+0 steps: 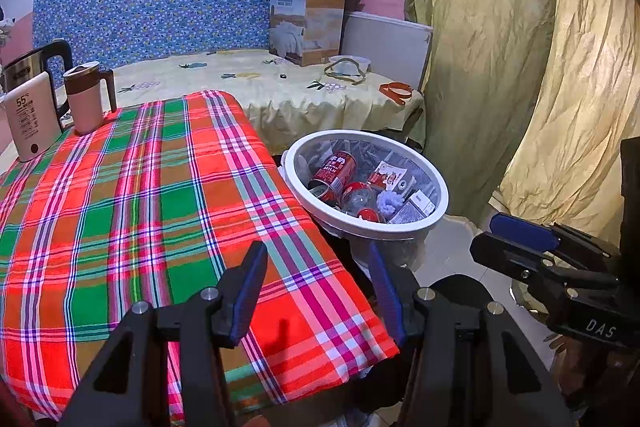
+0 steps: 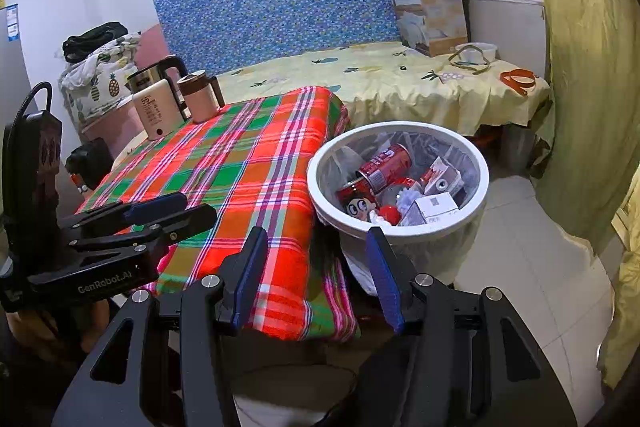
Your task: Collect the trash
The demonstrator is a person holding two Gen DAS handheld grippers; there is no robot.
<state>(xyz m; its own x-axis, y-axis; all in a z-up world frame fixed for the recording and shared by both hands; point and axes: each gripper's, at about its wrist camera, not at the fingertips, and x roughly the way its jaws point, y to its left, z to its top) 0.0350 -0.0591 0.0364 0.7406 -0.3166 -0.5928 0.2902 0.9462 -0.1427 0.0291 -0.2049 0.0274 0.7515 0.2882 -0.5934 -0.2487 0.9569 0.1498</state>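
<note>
Both the left tongs [image 1: 316, 291] and right tongs [image 2: 316, 279] gape empty; the round white plastic bin [image 2: 400, 227] looks full, so scan the plaid-clothed counter [image 1: 120, 207] for leftovers

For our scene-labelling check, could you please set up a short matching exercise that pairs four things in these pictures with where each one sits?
Things:
1. red drink can
2. pink mug with brown lid
3. cardboard box
4. orange strap

Places:
A. standing at the back of the bed
B. inside the white trash bin
C. lying near the bed's front corner, by the curtain
D. standing at the far end of the plaid tablecloth

Pairs: 1-B, 2-D, 3-A, 4-C
</note>
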